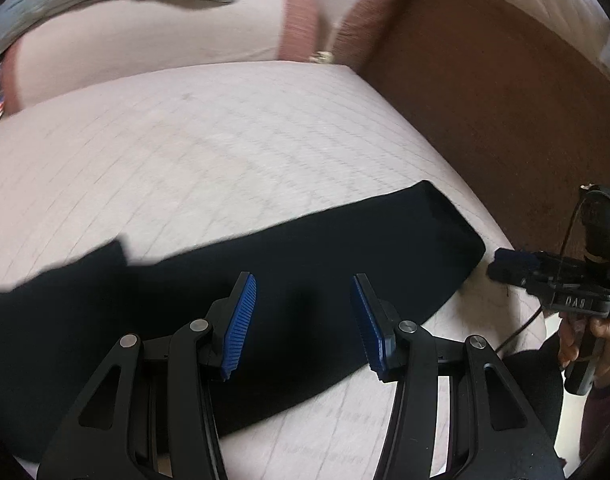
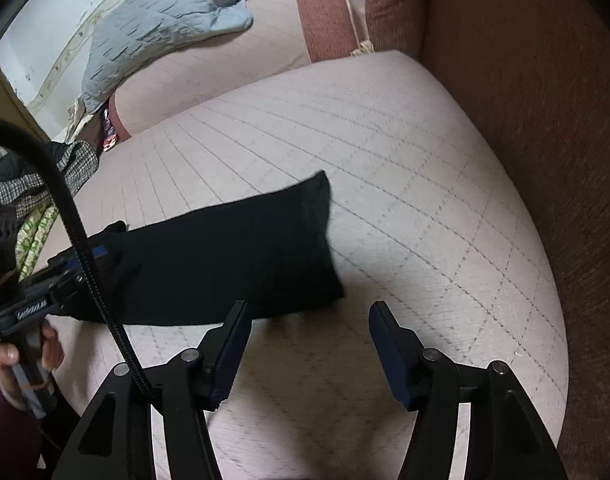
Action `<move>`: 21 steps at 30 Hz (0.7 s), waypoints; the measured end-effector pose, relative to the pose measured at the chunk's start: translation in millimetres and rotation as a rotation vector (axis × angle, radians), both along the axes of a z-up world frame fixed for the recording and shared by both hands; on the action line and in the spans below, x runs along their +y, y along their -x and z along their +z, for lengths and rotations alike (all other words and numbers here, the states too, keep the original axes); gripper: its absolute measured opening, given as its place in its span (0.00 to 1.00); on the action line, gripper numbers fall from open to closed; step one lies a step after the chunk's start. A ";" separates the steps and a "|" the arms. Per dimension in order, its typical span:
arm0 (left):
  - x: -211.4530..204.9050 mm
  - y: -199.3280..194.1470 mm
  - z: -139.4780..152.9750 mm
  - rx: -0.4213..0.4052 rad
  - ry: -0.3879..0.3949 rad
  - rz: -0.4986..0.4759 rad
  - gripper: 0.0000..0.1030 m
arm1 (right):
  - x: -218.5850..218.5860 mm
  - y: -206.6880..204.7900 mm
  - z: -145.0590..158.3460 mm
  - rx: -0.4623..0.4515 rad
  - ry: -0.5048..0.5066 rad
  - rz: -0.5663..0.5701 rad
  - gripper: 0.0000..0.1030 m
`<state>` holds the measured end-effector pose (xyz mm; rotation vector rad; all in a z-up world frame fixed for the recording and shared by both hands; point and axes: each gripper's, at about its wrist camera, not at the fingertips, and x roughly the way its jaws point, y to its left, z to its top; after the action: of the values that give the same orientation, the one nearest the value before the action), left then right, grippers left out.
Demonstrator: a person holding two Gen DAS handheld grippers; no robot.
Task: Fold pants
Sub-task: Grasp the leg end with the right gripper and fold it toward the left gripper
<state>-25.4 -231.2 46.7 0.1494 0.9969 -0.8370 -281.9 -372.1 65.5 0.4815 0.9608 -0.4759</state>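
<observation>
Black pants [image 1: 233, 280] lie as a long folded band across the pink quilted cushion [image 1: 185, 152]. My left gripper [image 1: 304, 280] is open and empty, hovering over the middle of the band. In the right wrist view the pants [image 2: 225, 256] end in a squared edge, and my right gripper [image 2: 307, 308] is open and empty just beyond that end, over bare cushion [image 2: 425, 220]. The right gripper also shows in the left wrist view [image 1: 501, 266], next to the pants' right end. The left gripper shows in the right wrist view [image 2: 93, 254] over the pants.
A grey quilted blanket [image 2: 157, 20] lies on the back cushions. Brown carpet floor [image 2: 545, 120] runs along the cushion's right side. Tweed and patterned clothes [image 2: 37, 196] are piled at the left. A black cable [image 2: 85, 256] crosses the right wrist view.
</observation>
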 end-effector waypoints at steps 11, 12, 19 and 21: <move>-110.6 -27.9 -15.5 0.043 -0.047 -0.241 0.47 | -28.5 -3.3 -27.6 -0.139 -0.194 0.172 0.57; -117.9 -30.2 -18.8 0.052 -0.053 -0.253 0.48 | -31.8 -7.4 -29.4 -0.145 -0.200 0.180 0.58; -168.0 -33.4 -39.9 0.075 -0.101 -0.358 0.53 | -35.7 -22.4 -38.7 -0.178 -0.227 0.245 0.58; -177.8 -30.6 -40.6 0.056 -0.092 -0.385 0.57 | -37.8 -24.2 -41.3 -0.188 -0.238 0.254 0.58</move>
<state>5.2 -409.0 6.1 0.4080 1.0770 -1.1507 -257.7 -409.9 24.2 0.5983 0.8859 -0.0847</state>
